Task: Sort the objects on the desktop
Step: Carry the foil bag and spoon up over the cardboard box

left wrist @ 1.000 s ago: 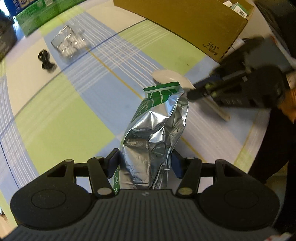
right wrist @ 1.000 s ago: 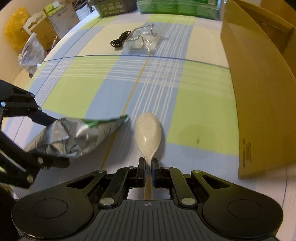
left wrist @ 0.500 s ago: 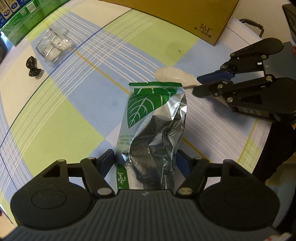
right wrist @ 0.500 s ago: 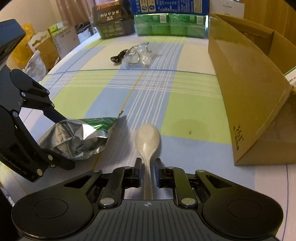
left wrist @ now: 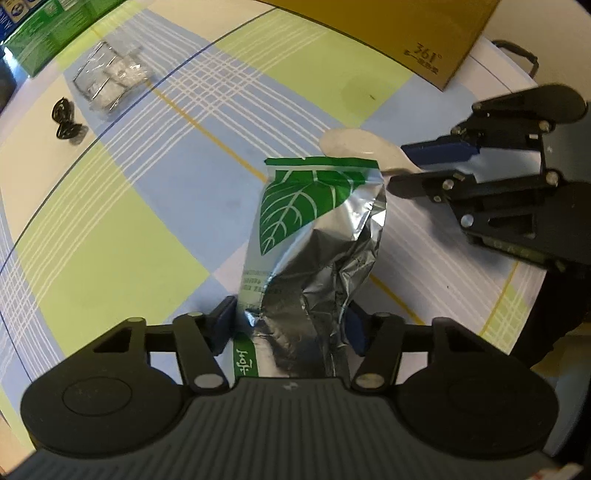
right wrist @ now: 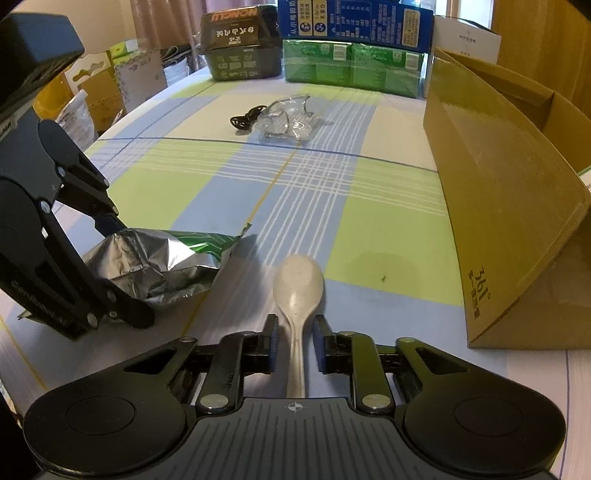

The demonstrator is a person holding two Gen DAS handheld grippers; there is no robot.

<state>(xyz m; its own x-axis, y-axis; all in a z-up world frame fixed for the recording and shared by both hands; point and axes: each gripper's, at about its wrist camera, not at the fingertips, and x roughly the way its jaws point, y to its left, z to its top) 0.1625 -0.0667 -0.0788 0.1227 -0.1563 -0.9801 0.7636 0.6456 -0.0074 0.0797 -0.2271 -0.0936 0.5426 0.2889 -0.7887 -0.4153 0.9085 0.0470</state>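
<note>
A crumpled silver foil bag (left wrist: 314,229) with a green leaf print lies on the checked tablecloth. My left gripper (left wrist: 291,317) is shut on its lower end, and both blue pads touch its sides. From the right wrist view the bag (right wrist: 166,258) rests flat between the left gripper's (right wrist: 125,271) fingers. A pale beige spoon (right wrist: 298,284) lies bowl-forward on the cloth just right of the bag. My right gripper (right wrist: 295,325) is open around the spoon's handle, with a gap on each side. In the left wrist view the spoon (left wrist: 354,142) sits at the right gripper's (left wrist: 400,168) tips.
An open cardboard box (right wrist: 498,221) stands to the right, seen also in the left wrist view (left wrist: 388,29). Farther back lie a clear plastic pack (right wrist: 291,118) and a coiled black cable (right wrist: 245,118). Green and blue cartons (right wrist: 351,66) line the far edge.
The right gripper has opened off the spoon handle and the spoon now lies on the cloth. The foil bag has come down from its raised, tilted pose and lies flat.
</note>
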